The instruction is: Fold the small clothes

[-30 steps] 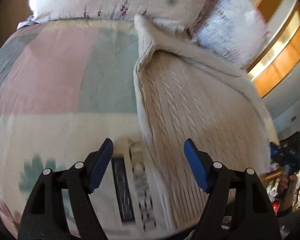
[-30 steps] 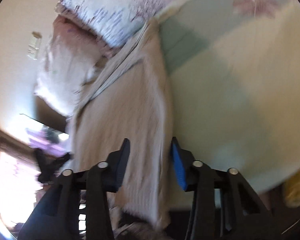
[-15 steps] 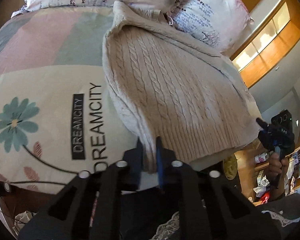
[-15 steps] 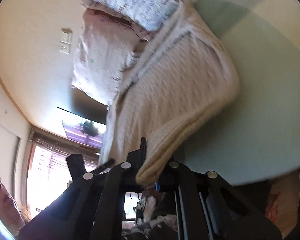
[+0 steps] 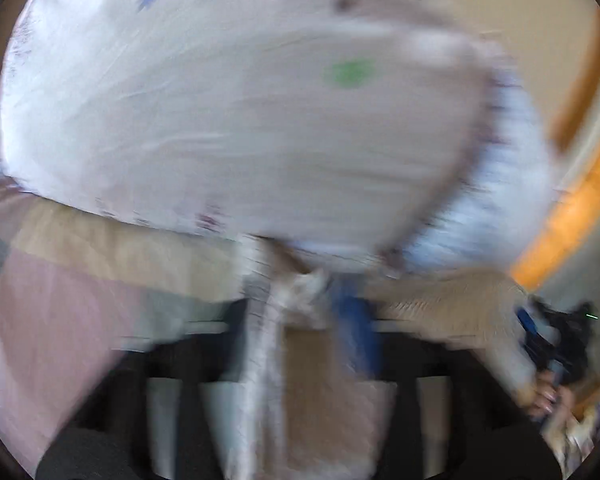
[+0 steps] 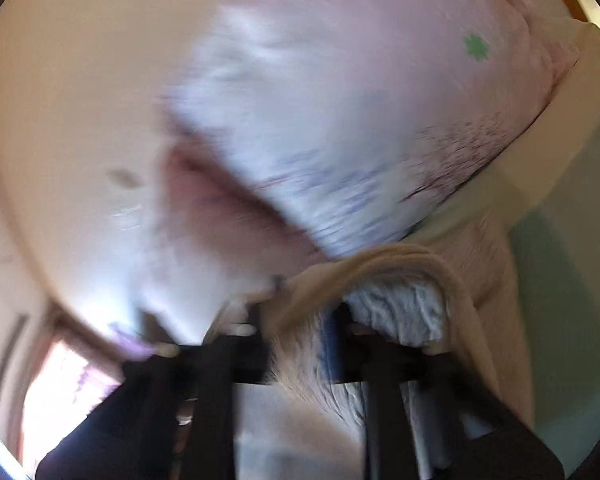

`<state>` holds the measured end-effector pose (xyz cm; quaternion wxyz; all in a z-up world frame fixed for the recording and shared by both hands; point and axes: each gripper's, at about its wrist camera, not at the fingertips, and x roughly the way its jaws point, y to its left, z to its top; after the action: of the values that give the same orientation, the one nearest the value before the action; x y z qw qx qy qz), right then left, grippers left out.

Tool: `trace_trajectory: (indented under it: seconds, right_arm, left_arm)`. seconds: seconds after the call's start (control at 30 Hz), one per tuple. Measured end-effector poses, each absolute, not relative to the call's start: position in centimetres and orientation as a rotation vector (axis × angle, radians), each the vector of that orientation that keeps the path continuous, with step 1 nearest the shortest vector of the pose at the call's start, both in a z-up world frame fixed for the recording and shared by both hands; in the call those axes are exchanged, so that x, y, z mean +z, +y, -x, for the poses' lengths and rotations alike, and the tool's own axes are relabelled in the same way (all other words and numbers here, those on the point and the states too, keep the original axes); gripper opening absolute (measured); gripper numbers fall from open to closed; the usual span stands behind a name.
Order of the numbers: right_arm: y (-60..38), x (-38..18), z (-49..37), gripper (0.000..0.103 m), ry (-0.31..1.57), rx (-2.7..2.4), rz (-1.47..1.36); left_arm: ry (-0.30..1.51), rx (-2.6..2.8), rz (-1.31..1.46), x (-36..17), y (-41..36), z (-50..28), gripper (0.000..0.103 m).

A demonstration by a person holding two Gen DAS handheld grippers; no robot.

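While both views blur, left gripper and right gripper each pinch cream knit sweater hem, lifted near pillows. Fold step underway, likely. Next: lay hem flat, release.

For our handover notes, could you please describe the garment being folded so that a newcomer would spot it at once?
Start at the big pale pillow with a green flower print. Just below it, the cream sweater hangs bunched in the right gripper. Its thick ribbed knit sets it apart from the smooth pillow and the flat pastel bedspread.
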<state>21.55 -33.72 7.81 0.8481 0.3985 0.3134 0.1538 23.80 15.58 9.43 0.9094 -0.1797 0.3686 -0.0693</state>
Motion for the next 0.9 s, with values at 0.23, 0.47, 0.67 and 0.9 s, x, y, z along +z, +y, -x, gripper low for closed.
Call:
trace_trajectory:
  seconds: [0.23,0.47,0.67,0.9]
  right_arm:
    - [-34.1,6.6,-19.0,0.089,0.664,0.332,-0.712]
    - [-34.1,5.4,-17.4,0.089,0.721,0.375,-0.7]
    - [-35.9,6.1,-15.5,0.089,0.709,0.393,-0.701]
    - [-41.0,7.8,-13.9,0.089,0.616,0.234,-0.678]
  left_arm:
    - [0.921,-0.289,0.588,3.7,19.0,-23.8,0.081]
    - [0.985,-0.367,0.675,0.9,17.0,-24.2,0.039]
    - [0.929,-0.438,0.832,4.5,14.4,-23.6,0.018]
    - [0.88,-0.907,0.839,10.2,-4.0,-26.2,0.023]
